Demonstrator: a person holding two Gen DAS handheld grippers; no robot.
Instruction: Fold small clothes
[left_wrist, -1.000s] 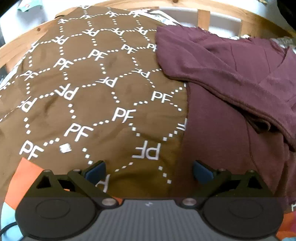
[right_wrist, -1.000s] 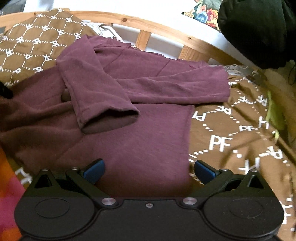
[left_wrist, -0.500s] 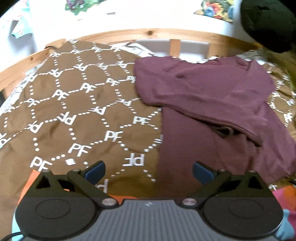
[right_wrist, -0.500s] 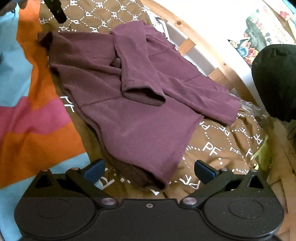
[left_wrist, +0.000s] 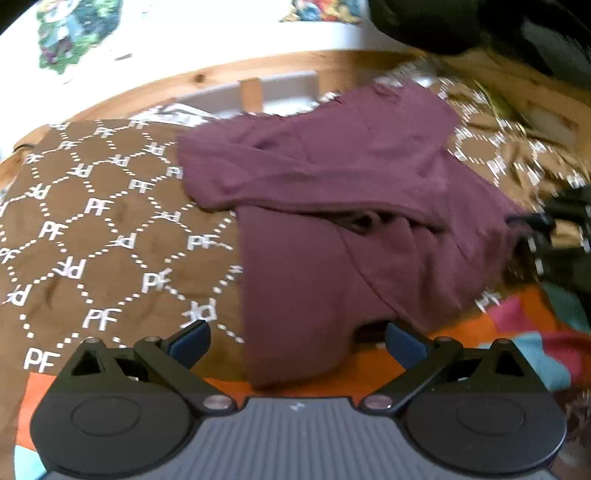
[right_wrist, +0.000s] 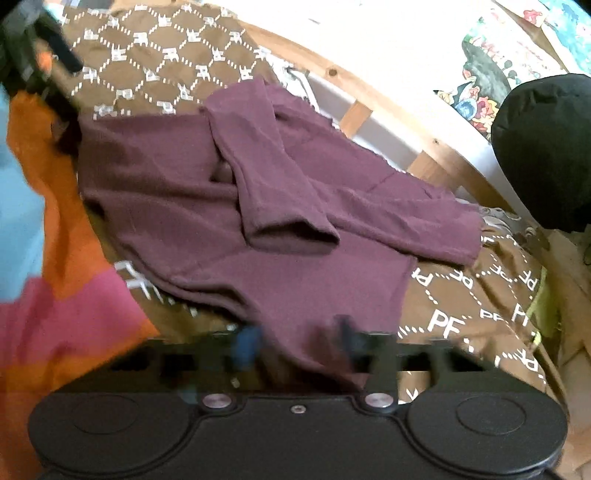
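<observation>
1. Two grippers work over one maroon long-sleeved top (left_wrist: 332, 229) that lies spread on a brown cover printed with white "PF" letters (left_wrist: 96, 236).
2. The left gripper (left_wrist: 297, 338) has its jaws spread wide with nothing between the blue pads (left_wrist: 188, 338); the top's near hem corner lies just ahead of it, between the fingers but apart from them.
3. The right gripper (right_wrist: 295, 341) is blurred; its jaws have just been closing and stand narrow, with the top's near hem edge between them, and the fingers seem to pinch that cloth, though the smear leaves this uncertain.
4. Ahead of the right gripper, one sleeve (right_wrist: 273, 184) is folded across the body of the top, cuff open toward the camera; the other sleeve (right_wrist: 413, 218) stretches off to its right.
5. To the right gripper's left lies an orange, pink and blue striped blanket (right_wrist: 62, 302), under the brown cover's edge.
6. Beyond the top runs a wooden bed rail (right_wrist: 402, 118), and to the far right sits a black bundle (right_wrist: 546, 147).
</observation>
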